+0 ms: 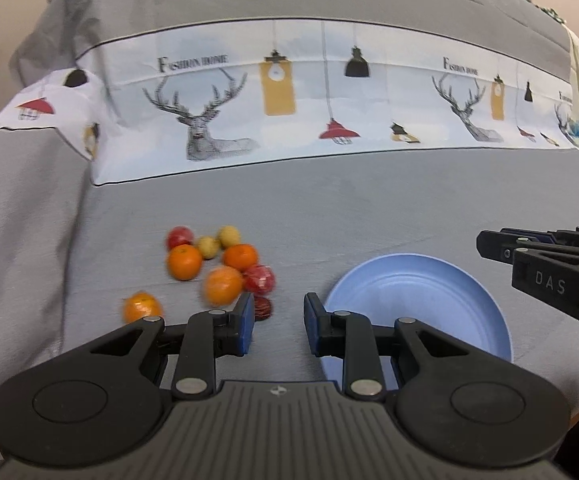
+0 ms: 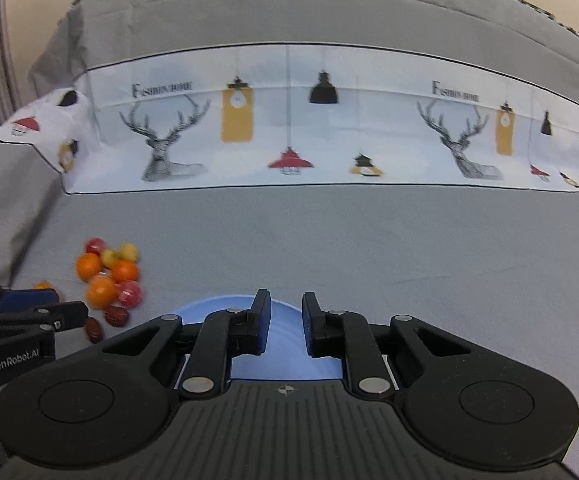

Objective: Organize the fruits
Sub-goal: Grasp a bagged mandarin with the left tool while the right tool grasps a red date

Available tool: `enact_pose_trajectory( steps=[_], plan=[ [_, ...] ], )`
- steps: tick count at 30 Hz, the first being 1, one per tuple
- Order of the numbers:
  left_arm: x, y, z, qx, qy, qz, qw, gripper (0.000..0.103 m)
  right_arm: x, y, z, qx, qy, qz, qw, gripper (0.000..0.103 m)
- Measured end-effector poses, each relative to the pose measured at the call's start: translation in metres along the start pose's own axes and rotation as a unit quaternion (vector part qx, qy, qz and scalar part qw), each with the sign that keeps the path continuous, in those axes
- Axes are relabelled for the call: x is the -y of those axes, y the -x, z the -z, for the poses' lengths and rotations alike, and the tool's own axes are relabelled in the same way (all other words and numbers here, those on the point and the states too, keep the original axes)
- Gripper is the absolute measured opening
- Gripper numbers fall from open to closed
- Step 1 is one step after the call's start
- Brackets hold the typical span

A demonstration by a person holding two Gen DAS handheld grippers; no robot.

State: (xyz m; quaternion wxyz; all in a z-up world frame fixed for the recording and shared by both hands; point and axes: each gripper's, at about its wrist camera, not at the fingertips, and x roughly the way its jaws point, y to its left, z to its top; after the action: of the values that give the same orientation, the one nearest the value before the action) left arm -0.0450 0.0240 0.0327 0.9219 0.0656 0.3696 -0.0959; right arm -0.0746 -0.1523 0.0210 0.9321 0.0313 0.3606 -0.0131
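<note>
The left gripper (image 1: 278, 328), spread and empty, hovers beside the heaped fruits (image 1: 217, 268) on the grey-clothed bench (image 1: 369, 220), apparently poised to pick, while the right gripper (image 2: 285, 326) (also parted, empty) waits over the blue plate (image 1: 421, 300).

Clustered fruits (image 1: 217, 268) lie left of seemingly empty blue plate (image 1: 421, 304).

Matt grey cloth (image 1: 329, 208) covers the surface, lightly creased, with a smooth printed fabric band (image 1: 329, 92) behind. The blue plate (image 1: 429, 300) looks like smooth, slightly glossy plastic. The oranges (image 1: 222, 285) have dimpled skin; the red fruits (image 1: 260, 278) shine.
</note>
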Motion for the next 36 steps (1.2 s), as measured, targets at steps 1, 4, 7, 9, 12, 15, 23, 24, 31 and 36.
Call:
enact_pose_trajectory(
  steps=[1,4,7,9,12,15,23,24,31,36],
  plan=[
    [-0.004,0.001,0.004,0.005,-0.002,-0.002,1.0,0.03,-0.005,0.0,0.0,0.0,0.002,-0.008,1.0,0.018],
    [-0.017,-0.007,0.019,0.001,0.009,-0.007,0.9999,0.03,-0.021,-0.001,0.0,0.005,0.01,-0.029,1.0,0.018],
    [-0.032,-0.013,0.028,0.009,0.044,0.0,0.999,0.03,-0.033,-0.001,0.0,0.016,0.015,-0.043,0.999,0.018],
    [-0.04,-0.016,0.033,0.019,0.066,0.004,0.9976,0.03,-0.04,-0.003,0.001,0.019,0.017,-0.052,0.998,0.018],
    [-0.051,-0.023,0.034,0.022,0.094,-0.009,0.9953,0.03,-0.047,-0.009,0.006,0.017,0.021,-0.062,0.998,0.018],
    [-0.066,-0.028,0.03,0.028,0.132,-0.036,0.9902,0.03,-0.051,-0.019,0.01,0.014,0.025,-0.073,0.997,0.018],
    [-0.115,-0.039,0.028,0.034,0.255,-0.12,0.9588,0.06,-0.069,-0.039,0.011,-0.004,0.027,-0.123,0.992,0.018],
    [-0.123,-0.04,0.028,0.033,0.275,-0.126,0.9525,0.06,-0.074,-0.043,0.011,-0.01,0.028,-0.131,0.991,0.018],
    [-0.142,-0.051,0.028,0.014,0.304,-0.117,0.9455,0.069,-0.11,-0.074,0.012,-0.036,0.056,-0.15,0.986,0.026],
    [-0.138,-0.057,0.032,0.0,0.293,-0.113,0.9494,0.07,-0.123,-0.109,0.013,-0.078,0.053,-0.143,0.985,0.045]
  ],
)
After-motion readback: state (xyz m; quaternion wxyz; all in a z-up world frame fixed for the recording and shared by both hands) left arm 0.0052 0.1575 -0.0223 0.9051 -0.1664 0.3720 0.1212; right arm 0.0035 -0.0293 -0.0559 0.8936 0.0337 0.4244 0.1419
